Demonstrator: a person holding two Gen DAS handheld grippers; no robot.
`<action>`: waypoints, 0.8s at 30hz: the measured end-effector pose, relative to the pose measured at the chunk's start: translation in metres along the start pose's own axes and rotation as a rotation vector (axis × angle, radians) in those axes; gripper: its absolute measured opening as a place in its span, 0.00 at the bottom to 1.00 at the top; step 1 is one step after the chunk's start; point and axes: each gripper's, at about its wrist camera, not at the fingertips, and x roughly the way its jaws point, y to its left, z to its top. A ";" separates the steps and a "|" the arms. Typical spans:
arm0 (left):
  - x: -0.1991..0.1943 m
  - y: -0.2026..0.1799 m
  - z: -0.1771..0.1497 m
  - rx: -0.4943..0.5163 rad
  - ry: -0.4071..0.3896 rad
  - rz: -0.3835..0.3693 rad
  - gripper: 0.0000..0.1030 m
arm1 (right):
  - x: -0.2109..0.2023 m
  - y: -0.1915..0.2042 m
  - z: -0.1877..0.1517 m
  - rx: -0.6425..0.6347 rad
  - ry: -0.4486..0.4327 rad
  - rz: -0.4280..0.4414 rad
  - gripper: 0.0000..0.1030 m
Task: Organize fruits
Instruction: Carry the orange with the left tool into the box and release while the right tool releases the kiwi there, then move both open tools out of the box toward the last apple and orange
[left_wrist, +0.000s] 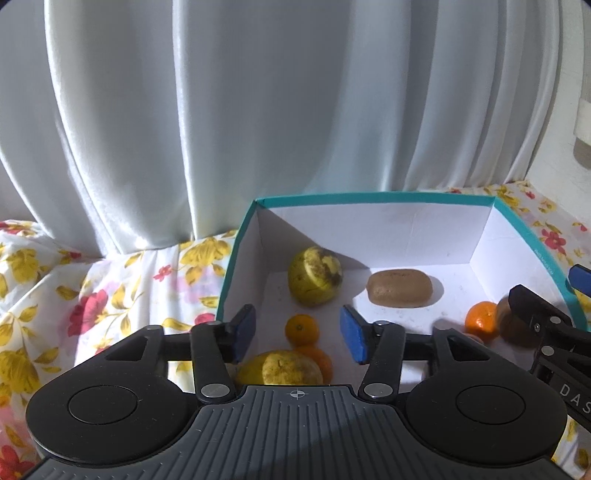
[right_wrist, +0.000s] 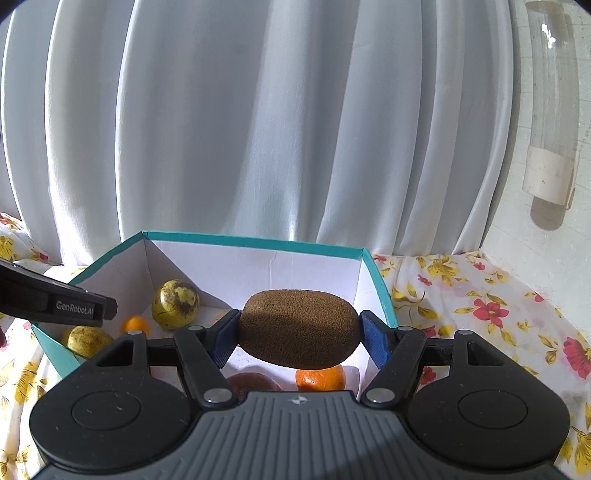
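At frame centre, right gripper (right_wrist: 298, 339) clamps kiwi (right_wrist: 298, 328) end to end above box (right_wrist: 380, 295); soft, bruisable, so press lightly. Left gripper (left_wrist: 298, 336) stands open, empty.

Black two-finger grippers with blue pads

Left gripper (left_wrist: 298, 334) and right gripper (right_wrist: 300, 338): ribbed grey bases, round black discs at four and eight o'clock, silver pivot screws, crosshair mark; "GenRobot.AI" lettering on one side.
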 end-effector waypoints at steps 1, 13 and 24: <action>-0.006 0.001 -0.001 0.002 -0.028 -0.003 0.60 | -0.003 0.000 0.000 0.002 -0.020 -0.007 0.69; -0.072 -0.001 -0.037 0.053 -0.161 -0.100 0.76 | -0.052 -0.023 -0.019 0.062 -0.090 -0.047 0.83; -0.093 -0.017 -0.099 0.153 -0.100 -0.187 0.78 | -0.081 -0.029 -0.065 0.047 -0.024 -0.072 0.85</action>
